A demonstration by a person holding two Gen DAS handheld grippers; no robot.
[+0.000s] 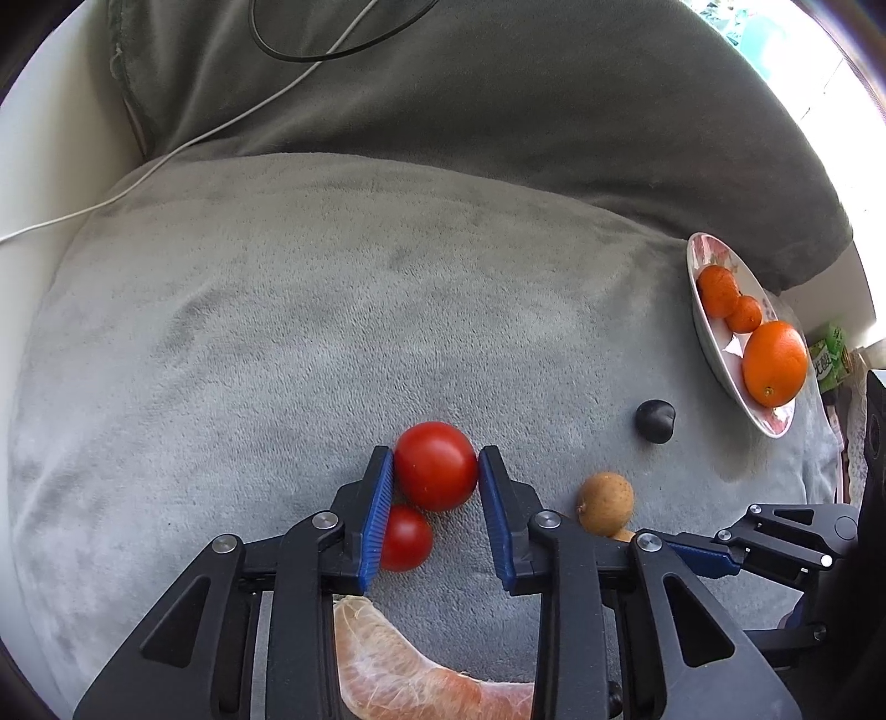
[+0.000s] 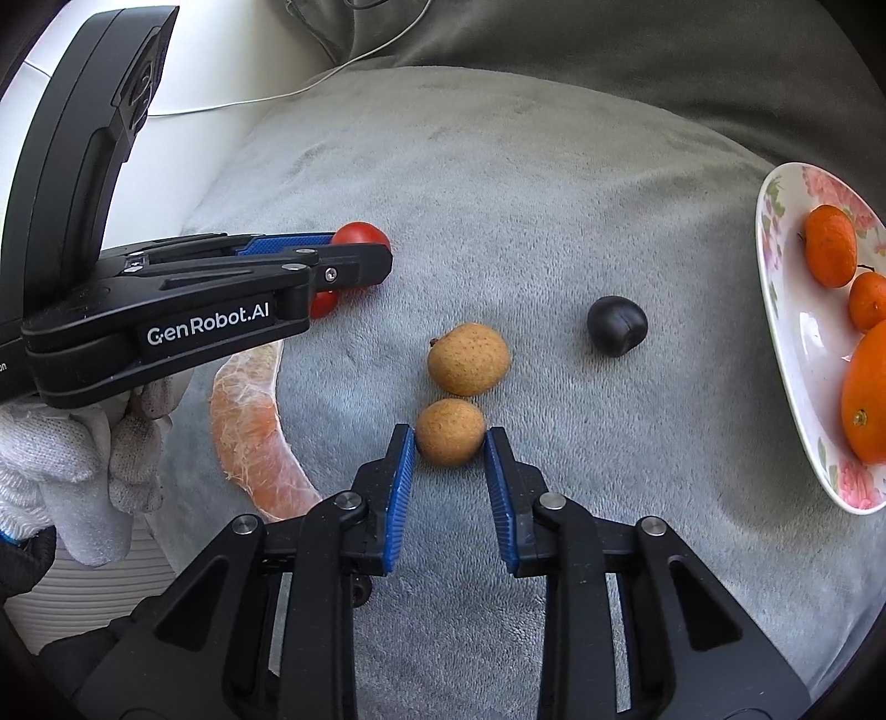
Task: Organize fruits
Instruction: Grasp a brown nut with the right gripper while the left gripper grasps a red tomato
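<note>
My left gripper [image 1: 436, 455] is shut on a big red tomato [image 1: 436, 465], its blue pads pressed to both sides. A smaller tomato [image 1: 407, 538] lies just behind it, against the left finger. My right gripper [image 2: 449, 433] is shut on a small brown round fruit [image 2: 449, 432] on the cushion. A larger brown fruit [image 2: 468, 359] touches it from behind. A dark plum-like fruit [image 2: 617, 325] sits further right. The flowered plate [image 2: 803, 343] at the right edge holds three oranges [image 2: 829, 252]. A peeled citrus segment [image 2: 249, 437] lies at the lower left.
Everything rests on a light grey plush cushion [image 1: 277, 332] backed by a dark grey pillow [image 1: 498, 111]. A white cable [image 1: 166, 160] and a black cable [image 1: 332, 52] cross the pillow. A white-gloved hand [image 2: 66, 443] holds the left gripper [image 2: 376, 255].
</note>
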